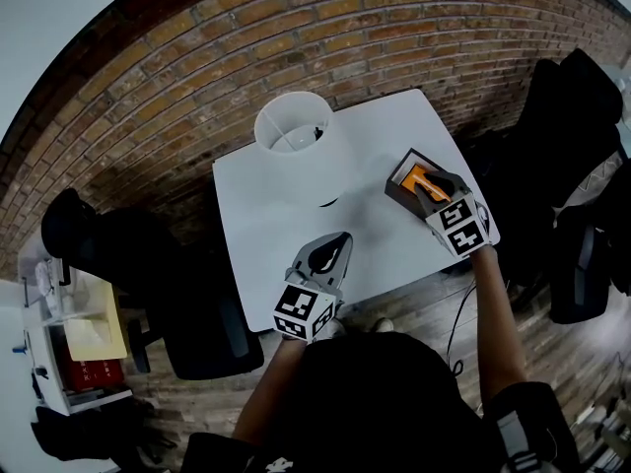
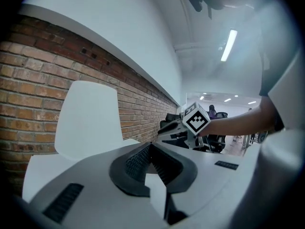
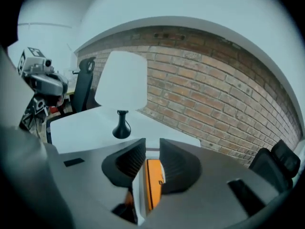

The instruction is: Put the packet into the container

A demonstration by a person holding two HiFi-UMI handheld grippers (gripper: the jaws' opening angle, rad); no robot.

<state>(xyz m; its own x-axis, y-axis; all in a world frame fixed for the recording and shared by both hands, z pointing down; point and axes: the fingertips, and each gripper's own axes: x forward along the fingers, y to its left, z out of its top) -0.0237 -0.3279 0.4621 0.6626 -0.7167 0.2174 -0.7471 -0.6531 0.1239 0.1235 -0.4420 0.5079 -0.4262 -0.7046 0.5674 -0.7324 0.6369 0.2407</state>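
Note:
An orange packet [image 1: 422,177] sits in a dark open box, the container [image 1: 402,189], at the right side of the white table [image 1: 266,195]. My right gripper [image 1: 431,191] reaches down into the box. In the right gripper view the packet [image 3: 153,182] stands on edge between the ribbed pads, and my right gripper [image 3: 152,144] is shut on it. My left gripper [image 1: 344,236] rests near the table's front edge, away from the box. Its jaws [image 2: 151,147] meet at the tips with nothing between them.
A white lamp shade [image 1: 293,124] stands at the table's back on a small black base [image 3: 121,126], against the brick wall [image 1: 197,57]. Black office chairs [image 1: 577,106] flank the table. A low shelf with papers [image 1: 84,338] sits at far left.

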